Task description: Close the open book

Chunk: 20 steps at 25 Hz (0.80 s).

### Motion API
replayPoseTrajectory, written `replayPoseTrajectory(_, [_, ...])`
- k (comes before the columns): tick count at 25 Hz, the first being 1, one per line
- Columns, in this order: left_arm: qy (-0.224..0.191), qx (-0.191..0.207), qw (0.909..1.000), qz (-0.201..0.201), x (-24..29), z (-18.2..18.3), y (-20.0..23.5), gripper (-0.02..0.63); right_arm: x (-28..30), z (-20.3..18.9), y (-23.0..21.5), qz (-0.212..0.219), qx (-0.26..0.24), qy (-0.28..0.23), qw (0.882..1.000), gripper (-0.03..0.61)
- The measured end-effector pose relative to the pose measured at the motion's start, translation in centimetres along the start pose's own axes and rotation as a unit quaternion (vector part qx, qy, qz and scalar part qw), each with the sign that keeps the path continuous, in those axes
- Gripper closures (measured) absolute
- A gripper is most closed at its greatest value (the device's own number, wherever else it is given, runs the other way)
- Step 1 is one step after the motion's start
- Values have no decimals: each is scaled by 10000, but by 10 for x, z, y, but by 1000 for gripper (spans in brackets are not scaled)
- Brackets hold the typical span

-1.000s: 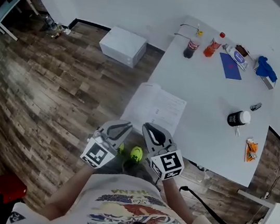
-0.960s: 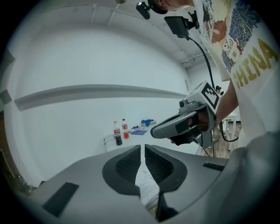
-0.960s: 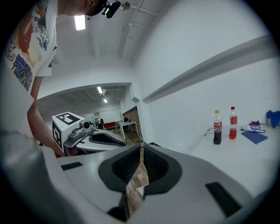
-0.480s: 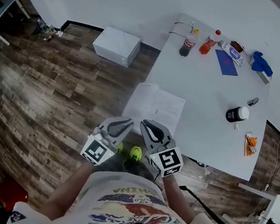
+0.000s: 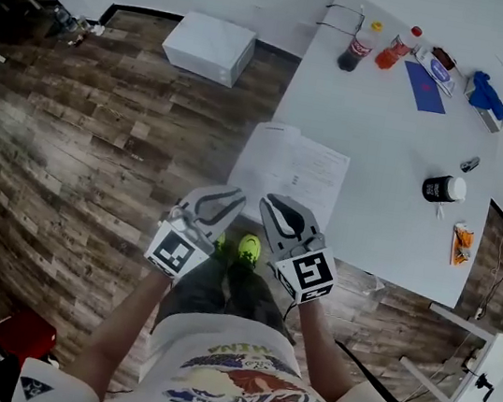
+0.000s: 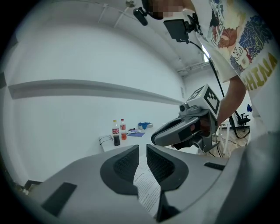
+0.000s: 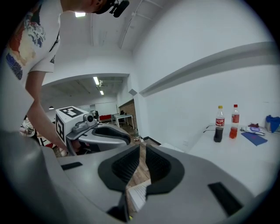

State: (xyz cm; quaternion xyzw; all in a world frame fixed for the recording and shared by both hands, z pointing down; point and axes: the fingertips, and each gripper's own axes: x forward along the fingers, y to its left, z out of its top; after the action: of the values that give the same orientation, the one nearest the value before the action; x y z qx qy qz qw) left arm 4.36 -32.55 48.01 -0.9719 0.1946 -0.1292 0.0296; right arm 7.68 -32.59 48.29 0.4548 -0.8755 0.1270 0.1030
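nothing is done yet: the open book [image 5: 290,168] lies pages-up by the near corner of the white table [image 5: 387,122]. my left claw [image 5: 221,202] has just been opening to a slit, my right claw [image 5: 278,214] is barely parted. both are empty and short of the book.

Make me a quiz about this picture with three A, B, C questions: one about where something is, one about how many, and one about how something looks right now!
1. Where does the book lie?
A) on the floor
B) on the white box
C) on the white table, at the edge near the person

2. How many drink bottles stand on the table?
A) one
B) two
C) four

3. How is the book?
A) open, pages up
B) closed
C) standing upright

Answers:
1 C: the head view shows it on the tabletop's near edge.
2 B: a dark cola bottle and a red-drink bottle stand together at the far corner.
3 A: its printed pages face up.
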Motion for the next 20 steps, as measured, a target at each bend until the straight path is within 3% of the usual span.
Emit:
replayPoseTrajectory(12, [116, -117, 9995, -270, 3, -54, 11, 518, 38, -31, 5, 106, -215, 353, 9991, 549])
replayPoseTrajectory(20, [454, 103, 9974, -558, 3, -123, 6, 457, 60, -65, -5, 78, -171, 531, 9984, 548])
